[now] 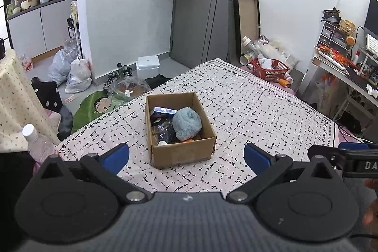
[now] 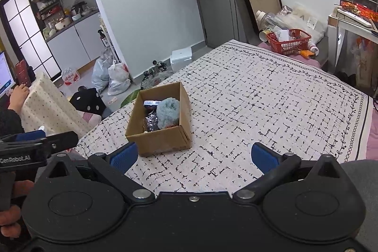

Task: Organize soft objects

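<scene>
one open cardboard box [image 1: 180, 131] sits on the patterned bed cover [image 1: 248, 105], at the centre of the left wrist view and left of centre in the right wrist view. inside it lies one fluffy blue soft toy [image 1: 187, 123], against the box's right wall, beside one blue-and-white packet [image 1: 163, 111] at the far end and some dark crinkled wrappers [image 2: 151, 122] whose number cannot be told. the left gripper [image 1: 186, 157] hovers at the bottom of its frame, its two blue-padded fingers spread wide apart and holding nothing; the box stands just beyond and between them, with the toy further up the frame. the right gripper [image 2: 193, 157] is likewise spread wide and bare, with the box above its left finger [image 2: 124, 156] and the toy well apart from both pads. one red basket [image 2: 289, 41] stands in the upper right at the far edge of the bed.
</scene>
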A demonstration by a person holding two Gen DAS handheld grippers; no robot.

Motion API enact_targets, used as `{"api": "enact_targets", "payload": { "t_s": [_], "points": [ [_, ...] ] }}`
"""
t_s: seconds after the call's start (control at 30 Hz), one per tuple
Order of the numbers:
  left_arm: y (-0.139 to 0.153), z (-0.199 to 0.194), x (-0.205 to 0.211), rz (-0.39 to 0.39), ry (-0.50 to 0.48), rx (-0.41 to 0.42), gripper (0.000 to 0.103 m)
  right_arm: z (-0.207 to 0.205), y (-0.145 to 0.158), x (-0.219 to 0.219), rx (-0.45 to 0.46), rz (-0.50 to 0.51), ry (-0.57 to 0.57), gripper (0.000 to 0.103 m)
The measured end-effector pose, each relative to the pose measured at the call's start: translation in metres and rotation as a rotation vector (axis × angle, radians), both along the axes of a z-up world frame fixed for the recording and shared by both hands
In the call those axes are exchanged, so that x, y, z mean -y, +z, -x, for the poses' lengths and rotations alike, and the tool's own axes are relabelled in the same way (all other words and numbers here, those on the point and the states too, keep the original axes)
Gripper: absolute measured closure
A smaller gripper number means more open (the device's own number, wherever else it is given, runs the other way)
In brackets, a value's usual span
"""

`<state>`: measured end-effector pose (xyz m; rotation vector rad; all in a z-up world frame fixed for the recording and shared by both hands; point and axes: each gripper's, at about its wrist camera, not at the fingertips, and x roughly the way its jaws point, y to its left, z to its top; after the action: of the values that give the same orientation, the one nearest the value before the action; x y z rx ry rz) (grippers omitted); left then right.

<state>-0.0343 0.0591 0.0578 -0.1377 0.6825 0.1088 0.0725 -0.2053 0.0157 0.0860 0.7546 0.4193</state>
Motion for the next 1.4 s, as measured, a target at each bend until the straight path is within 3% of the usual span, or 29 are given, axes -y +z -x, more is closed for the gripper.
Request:
{"api": "enact_targets", "payload": {
  "t_s": [0.57,1.4],
  "points": [
    [-0.0051,-0.0020,-0.0014,0.002,-0.003,-0.003,0.001,0.0000,-0.0013,-0.0014,0.012,0.056,-0.038,0.000],
    [-0.0066,0.0014,-0.0032,0.011,-0.004,0.011,0.001,0.0065,0.0074,-0.0008,0.064,0.058,-0.036,0.000]
  ]
}}
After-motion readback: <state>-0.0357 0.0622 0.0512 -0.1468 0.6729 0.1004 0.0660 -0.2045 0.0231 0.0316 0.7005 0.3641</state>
